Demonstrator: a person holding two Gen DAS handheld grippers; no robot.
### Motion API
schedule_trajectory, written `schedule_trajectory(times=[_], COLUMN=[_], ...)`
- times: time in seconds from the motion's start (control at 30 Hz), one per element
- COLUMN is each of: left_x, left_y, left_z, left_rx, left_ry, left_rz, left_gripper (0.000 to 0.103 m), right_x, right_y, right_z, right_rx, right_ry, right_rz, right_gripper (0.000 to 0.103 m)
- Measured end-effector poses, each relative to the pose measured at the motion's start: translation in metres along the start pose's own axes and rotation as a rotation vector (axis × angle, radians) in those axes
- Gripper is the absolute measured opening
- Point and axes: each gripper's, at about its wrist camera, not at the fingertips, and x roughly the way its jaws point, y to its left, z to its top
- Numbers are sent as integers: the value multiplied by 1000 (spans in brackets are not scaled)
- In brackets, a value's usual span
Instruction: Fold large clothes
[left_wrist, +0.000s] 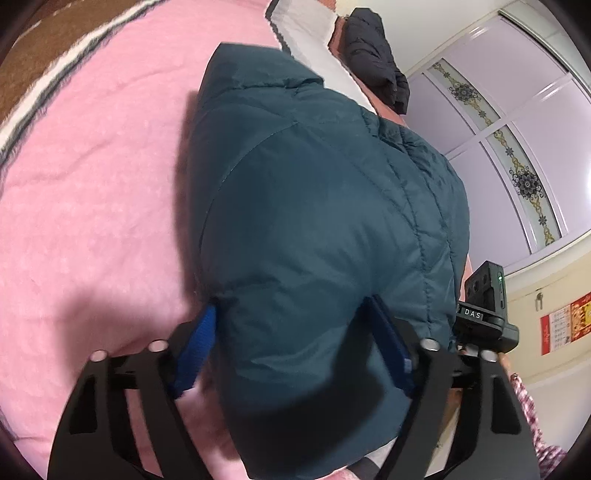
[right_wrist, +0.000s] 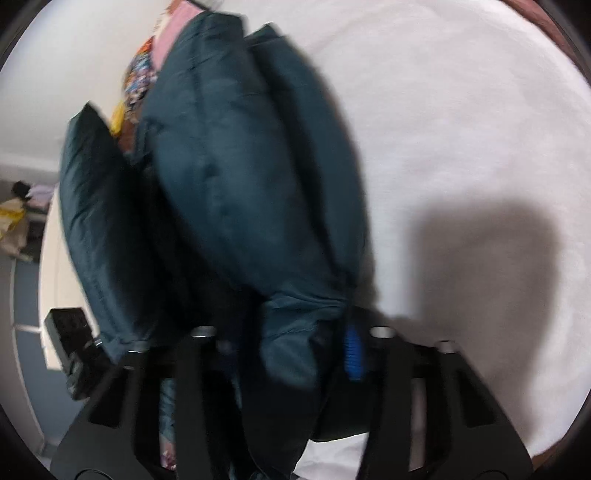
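**Teal padded jacket bunched between both grippers over the bed**

In my left wrist view the left gripper (left_wrist: 291, 332) stands wide, its blue pads (left_wrist: 201, 347) spread far apart in the lower part of the frame. A thick fold of the teal quilted jacket (left_wrist: 317, 221) fills the gap between them and bulges up through the centre of the picture. The fabric touches both pads, but whether they press into the bulk or merely flank it I cannot tell. The jacket lies over the pink blanket (left_wrist: 92, 177), which takes up the whole left half of the frame. At the upper centre I see a white sheet (left_wrist: 314, 33) and, just beside it, a dark bundled garment (left_wrist: 373, 48). Pale wardrobe doors with ornamental strips (left_wrist: 517, 122) curve down the right side. At the right edge, lower down, the body of the other gripper (left_wrist: 484, 314) shows, marked DAS.

My right wrist view is blurred. The right gripper (right_wrist: 291, 347) has its jaws drawn in narrowly around a gathered wad of the same jacket (right_wrist: 240, 177); one blue pad (right_wrist: 352, 350) shows pressed against the cloth at lower centre, the other is hidden behind fabric. The jacket runs from there to the upper left of the frame, over the white sheet (right_wrist: 461, 129) on the right.
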Motion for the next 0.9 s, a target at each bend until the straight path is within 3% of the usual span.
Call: schedule_trajectory(times=[0.13,0.27,0.43,0.63,0.83,0.9], left_x=[-13,-29,-59,-101,-104,-104], left_y=[-4,-7,15,68,108,108], left_z=[-3,1,20,35,30,28], left_rx=[36,113,117,58,-51,-56], left_ry=[-63,-133,-198,-252,-238,-246], left_rz=[37,103,153,232,212,212], left_gripper=[48,39,36,36,37,40], right_x=[-2,2,19,61,100,103], right_y=[15,40,87,147,169,165], right_z=[-7,-15,-19,-15,-3,-1], right_rx=[-58,-130,-209,-305,-310,-282], right_ry=[-52,-91,-110,-58,-33,-28], right_rz=[4,-21,-6,7,-57,-64], right_gripper=[19,17,15,15,16,21])
